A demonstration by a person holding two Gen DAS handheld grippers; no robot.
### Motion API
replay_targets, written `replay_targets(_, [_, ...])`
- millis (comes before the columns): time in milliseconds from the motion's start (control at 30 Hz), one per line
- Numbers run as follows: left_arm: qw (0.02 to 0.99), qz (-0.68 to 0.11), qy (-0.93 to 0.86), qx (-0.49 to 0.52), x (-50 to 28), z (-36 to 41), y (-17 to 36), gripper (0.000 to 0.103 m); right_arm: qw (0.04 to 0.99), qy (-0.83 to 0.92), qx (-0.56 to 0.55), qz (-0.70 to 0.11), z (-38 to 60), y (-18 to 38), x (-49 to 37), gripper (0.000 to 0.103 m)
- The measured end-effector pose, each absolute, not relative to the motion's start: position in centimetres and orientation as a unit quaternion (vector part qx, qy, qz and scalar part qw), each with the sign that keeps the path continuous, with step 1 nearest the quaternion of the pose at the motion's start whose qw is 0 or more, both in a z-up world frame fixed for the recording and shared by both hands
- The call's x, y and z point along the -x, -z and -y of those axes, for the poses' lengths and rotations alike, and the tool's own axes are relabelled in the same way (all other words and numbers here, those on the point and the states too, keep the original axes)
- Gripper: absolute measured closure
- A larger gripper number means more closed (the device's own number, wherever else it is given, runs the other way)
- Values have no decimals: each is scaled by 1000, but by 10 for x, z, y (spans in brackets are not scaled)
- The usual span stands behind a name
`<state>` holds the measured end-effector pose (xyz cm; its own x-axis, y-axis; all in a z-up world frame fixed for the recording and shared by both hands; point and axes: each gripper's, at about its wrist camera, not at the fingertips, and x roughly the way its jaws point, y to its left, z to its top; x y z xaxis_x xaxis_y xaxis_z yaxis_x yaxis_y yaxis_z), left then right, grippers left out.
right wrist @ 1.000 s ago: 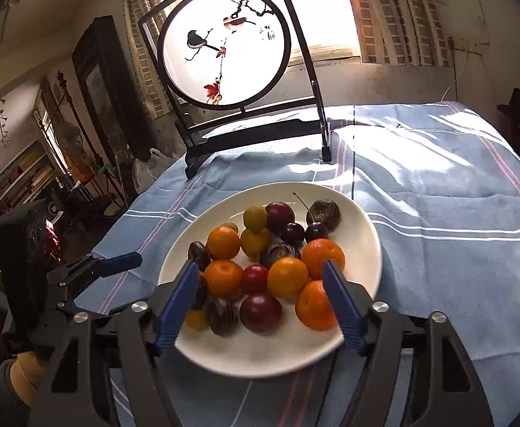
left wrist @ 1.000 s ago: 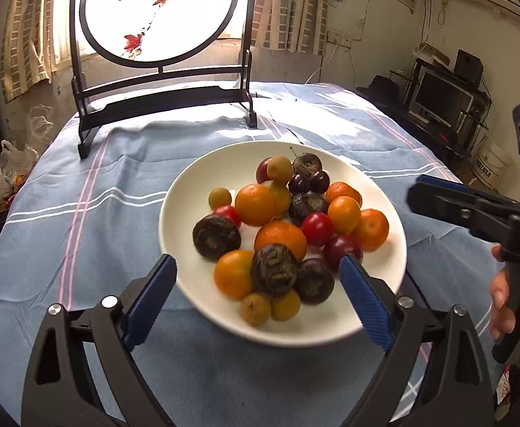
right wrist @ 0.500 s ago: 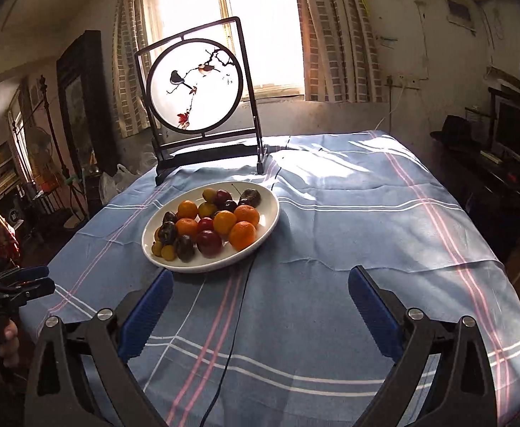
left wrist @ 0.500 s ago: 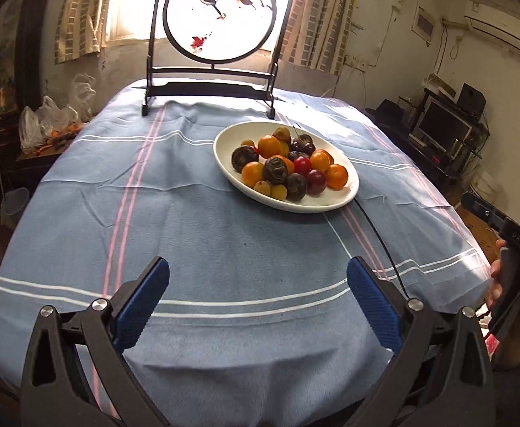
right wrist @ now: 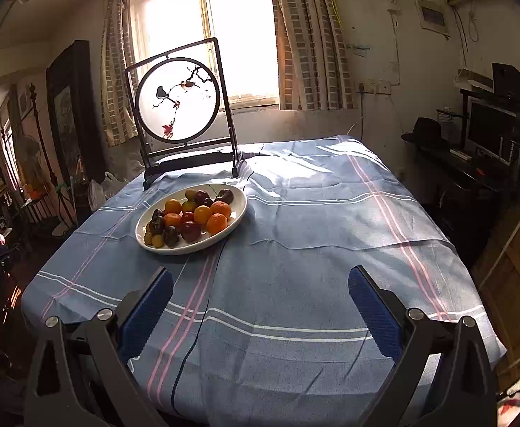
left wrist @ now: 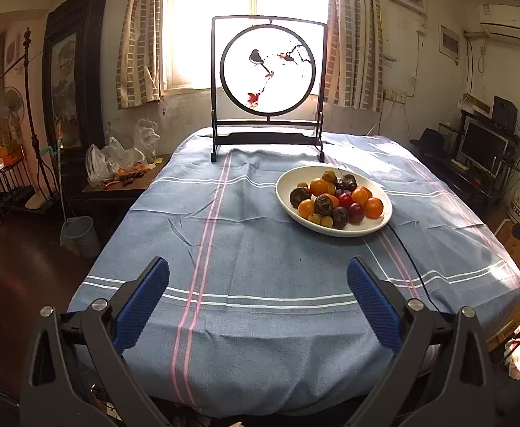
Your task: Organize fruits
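Note:
A white oval plate (left wrist: 377, 228) (right wrist: 237, 219) sits on the blue striped tablecloth, heaped with oranges (left wrist: 373, 207) (right wrist: 217, 223), red plums, dark passion fruits (left wrist: 323, 204) and small yellow fruits. My left gripper (left wrist: 258, 279) hangs over the table's near edge, well short of the plate, open with nothing between its blue pads. My right gripper (right wrist: 261, 286) is likewise back at the near edge, open and empty, with the plate far off to its upper left.
A round painted screen in a dark frame (left wrist: 268, 76) (right wrist: 178, 105) stands at the table's far end. A thin black cable (right wrist: 203, 315) runs from the plate toward the near edge. A side table with plastic bags (left wrist: 117, 163) stands left; a monitor desk (left wrist: 484, 149) right.
Both grippers have pulled back from either side of the plate to the table's near edge and risen a little; their jaws now stand wider. The plate of fruit stays where it was.

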<state>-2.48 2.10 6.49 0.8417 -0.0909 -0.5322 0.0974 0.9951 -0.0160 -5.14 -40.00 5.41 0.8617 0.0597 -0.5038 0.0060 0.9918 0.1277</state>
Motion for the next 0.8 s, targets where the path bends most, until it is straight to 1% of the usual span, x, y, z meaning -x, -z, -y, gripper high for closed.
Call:
replay_targets(300, [966,-256,38,-5,35,-24,-83,5,967,-12,-56,-250,401,-66,63,4])
replay_targets(800, [968,-249,33,-22,38,-18,-82,5,965,-19,-51,-256,393,-65,67,4])
